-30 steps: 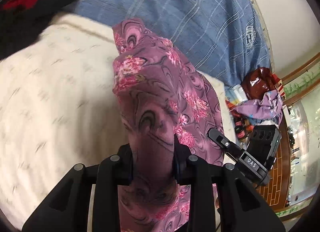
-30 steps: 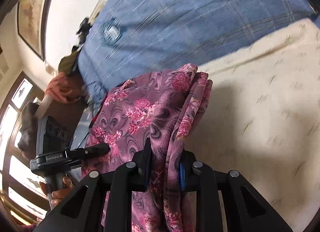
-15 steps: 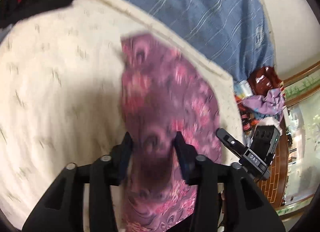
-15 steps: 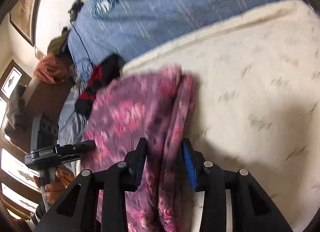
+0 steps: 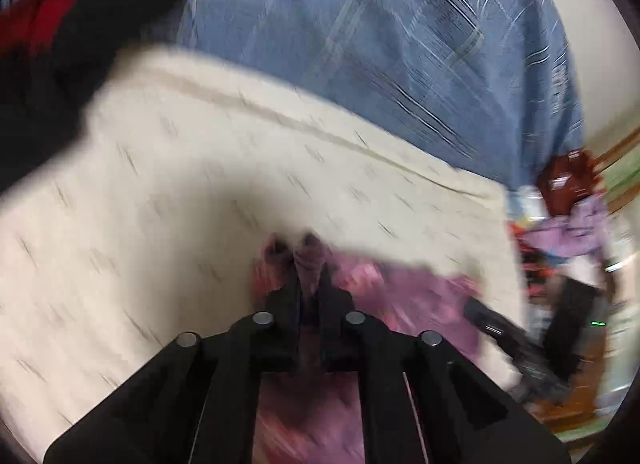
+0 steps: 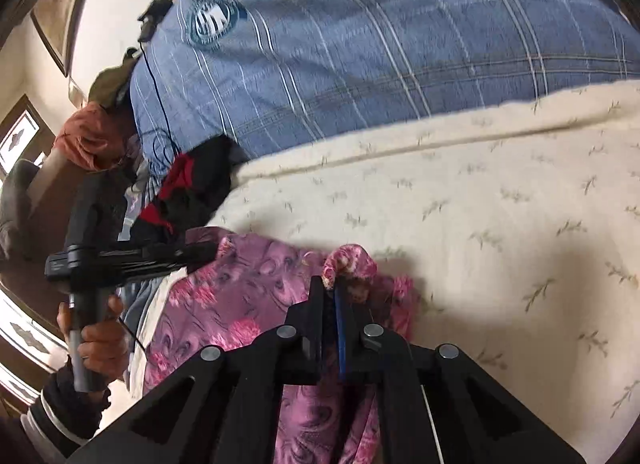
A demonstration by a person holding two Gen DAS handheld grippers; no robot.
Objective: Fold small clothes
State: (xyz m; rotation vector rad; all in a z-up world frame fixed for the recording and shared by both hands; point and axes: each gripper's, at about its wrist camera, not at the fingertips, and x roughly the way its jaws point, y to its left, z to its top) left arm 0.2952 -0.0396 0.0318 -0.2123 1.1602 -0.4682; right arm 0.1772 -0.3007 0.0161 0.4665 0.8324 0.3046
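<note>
At bottom center our left gripper (image 5: 307, 284) and right gripper (image 6: 335, 292) each pinch the purple floral cloth (image 6: 240, 304) between closed fingers. It lies on the cream blanket (image 6: 500, 204). Beyond sit a black and red garment (image 6: 192, 184) and blue plaid cover (image 6: 380, 44).

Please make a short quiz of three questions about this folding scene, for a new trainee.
1. True or false: both tongs, left and right, are shut on the purple floral garment.
2. What lies under the garment? A) bare wooden floor B) cream blanket C) glass table
3. Fill in: the blue plaid cover carries a round ____ near its far corner.

Key: 1 true; 2 B; 3 emblem
</note>
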